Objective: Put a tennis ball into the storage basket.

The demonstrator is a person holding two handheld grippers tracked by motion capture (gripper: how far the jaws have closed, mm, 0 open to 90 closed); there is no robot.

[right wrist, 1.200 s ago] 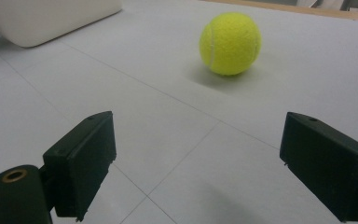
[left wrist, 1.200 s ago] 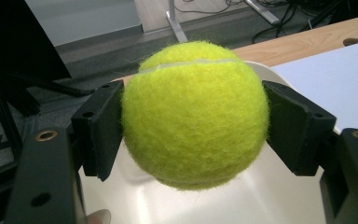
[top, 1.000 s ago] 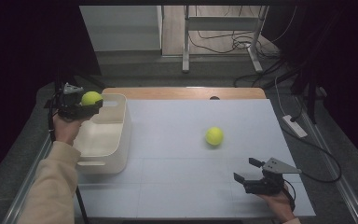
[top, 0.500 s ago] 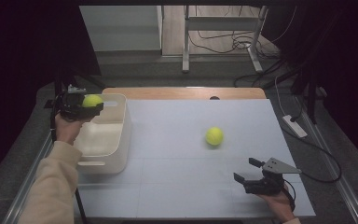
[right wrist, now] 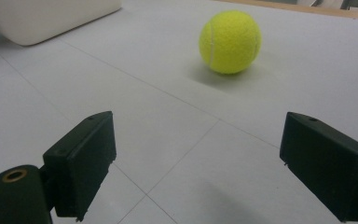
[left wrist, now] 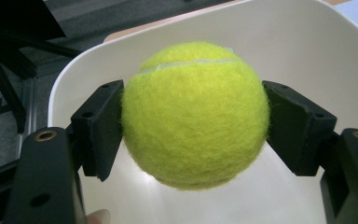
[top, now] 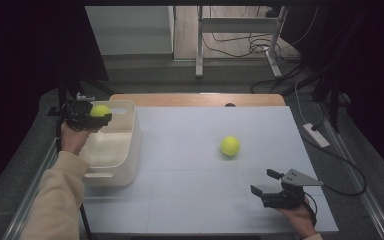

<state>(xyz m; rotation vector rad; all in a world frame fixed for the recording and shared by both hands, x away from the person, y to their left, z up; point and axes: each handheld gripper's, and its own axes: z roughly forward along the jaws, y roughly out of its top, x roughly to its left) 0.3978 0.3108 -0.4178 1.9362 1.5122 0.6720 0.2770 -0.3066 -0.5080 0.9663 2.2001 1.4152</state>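
Note:
A yellow tennis ball (left wrist: 195, 114) is clamped between the two black jaws of my left gripper (top: 97, 114), which hangs over the far left end of the white bin (top: 130, 145). In the high view the held ball (top: 99, 110) sits just above the bin's rim. A second tennis ball (top: 229, 146) lies on the white table surface, right of centre. My right gripper (top: 266, 182) rests near the table's front right, jaws open and empty, pointing toward that ball (right wrist: 230, 42), which lies well ahead of the jaws.
The white bin's inside (left wrist: 270, 42) is bare below the held ball. A wooden table edge (top: 200, 99) runs along the back. Cables and a metal stand (top: 240, 30) lie on the floor beyond. A power strip (top: 316, 135) lies right of the table.
My left gripper has drifted slightly left with the ball, still over the bin. The right gripper and the loose ball have not moved.

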